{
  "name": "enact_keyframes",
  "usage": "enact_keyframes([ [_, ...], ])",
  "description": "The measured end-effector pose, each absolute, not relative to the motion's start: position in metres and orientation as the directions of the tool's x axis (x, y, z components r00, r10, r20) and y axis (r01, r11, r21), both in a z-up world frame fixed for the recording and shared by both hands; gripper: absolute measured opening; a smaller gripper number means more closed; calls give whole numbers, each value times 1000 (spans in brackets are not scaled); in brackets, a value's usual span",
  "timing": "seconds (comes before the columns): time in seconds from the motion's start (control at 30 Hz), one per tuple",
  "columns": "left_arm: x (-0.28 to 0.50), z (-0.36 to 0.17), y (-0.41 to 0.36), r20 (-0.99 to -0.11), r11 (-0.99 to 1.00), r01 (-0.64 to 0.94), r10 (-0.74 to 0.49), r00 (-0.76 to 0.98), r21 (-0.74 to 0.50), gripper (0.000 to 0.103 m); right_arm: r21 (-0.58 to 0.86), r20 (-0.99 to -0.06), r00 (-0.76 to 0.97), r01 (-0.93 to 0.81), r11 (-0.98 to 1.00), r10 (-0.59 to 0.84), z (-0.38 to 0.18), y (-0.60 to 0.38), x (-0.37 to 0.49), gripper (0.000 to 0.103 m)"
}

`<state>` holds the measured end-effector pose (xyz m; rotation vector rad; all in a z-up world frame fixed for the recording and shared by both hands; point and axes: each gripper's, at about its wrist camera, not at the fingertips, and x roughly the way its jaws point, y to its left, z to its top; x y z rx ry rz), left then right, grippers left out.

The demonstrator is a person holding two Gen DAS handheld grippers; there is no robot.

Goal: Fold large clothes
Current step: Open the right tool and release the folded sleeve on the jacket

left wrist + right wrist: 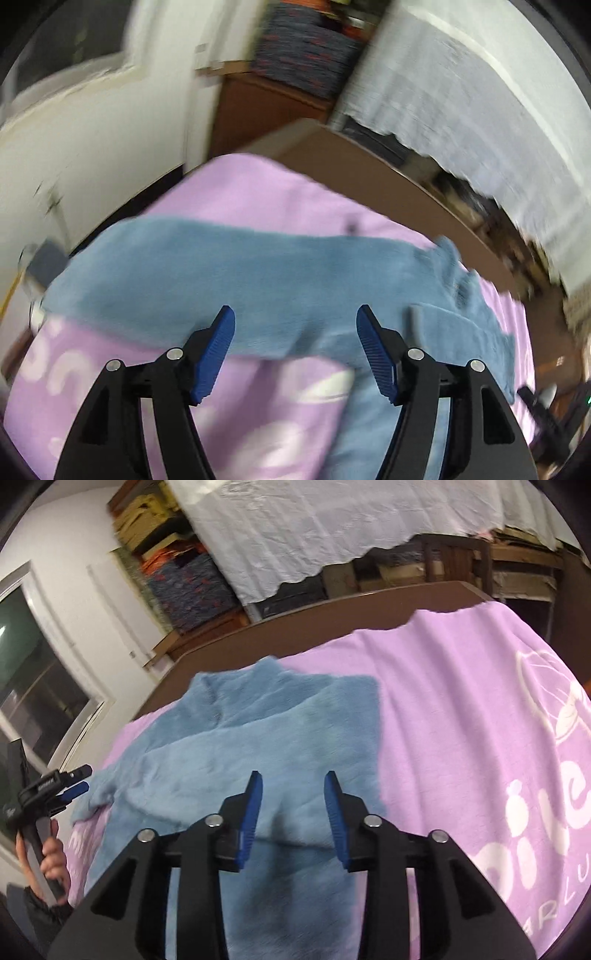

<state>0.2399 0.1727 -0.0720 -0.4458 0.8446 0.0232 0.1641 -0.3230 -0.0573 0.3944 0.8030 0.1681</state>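
A blue fleece garment (258, 731) lies partly folded on a lilac blanket (461, 720) that covers a brown table (332, 616). In the left wrist view the garment (240, 273) stretches across the frame as a long band. My left gripper (295, 314) is open and empty, above the garment's near edge. My right gripper (293, 779) is open and empty, above the garment's lower part. The left gripper also shows in the right wrist view (75, 781), held in a hand at the garment's left edge, its tips close together there.
The blanket (258, 192) carries white lettering (546, 812). Behind the table stand a white cloth-covered stack (332, 528), patterned boxes (192, 587) and wooden furniture (458, 565). A window (33, 672) and white wall are at the left.
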Motion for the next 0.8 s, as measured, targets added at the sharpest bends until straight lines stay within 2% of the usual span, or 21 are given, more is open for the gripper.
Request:
enact_keyframes([
  [0.23,218,-95,234,-743,820,-327,-167,648,-469,68,384,-692,657,-16,923,299,-69,-304,157,72],
  [0.47,230,-99,242,-759,821,-365,-122,639,-440,68,318,-734,621,-45,947,276,-80,-285,150,89],
  [0.6,236,-101,255,-737,773,-387,-149,659,-503,68,329,-756,586,-49,943,294,-90,-284,155,99],
  [0.7,232,-103,264,-707,731,-384,-187,682,-565,64,296,-769,575,-68,953,279,-91,-279,156,99],
  [0.77,229,-102,270,-699,726,-389,-176,693,-568,46,259,-783,567,-76,963,256,-92,-274,156,99],
  [0.8,228,-101,271,-700,728,-394,-163,696,-561,42,241,-789,564,-79,967,243,-93,-271,156,99],
])
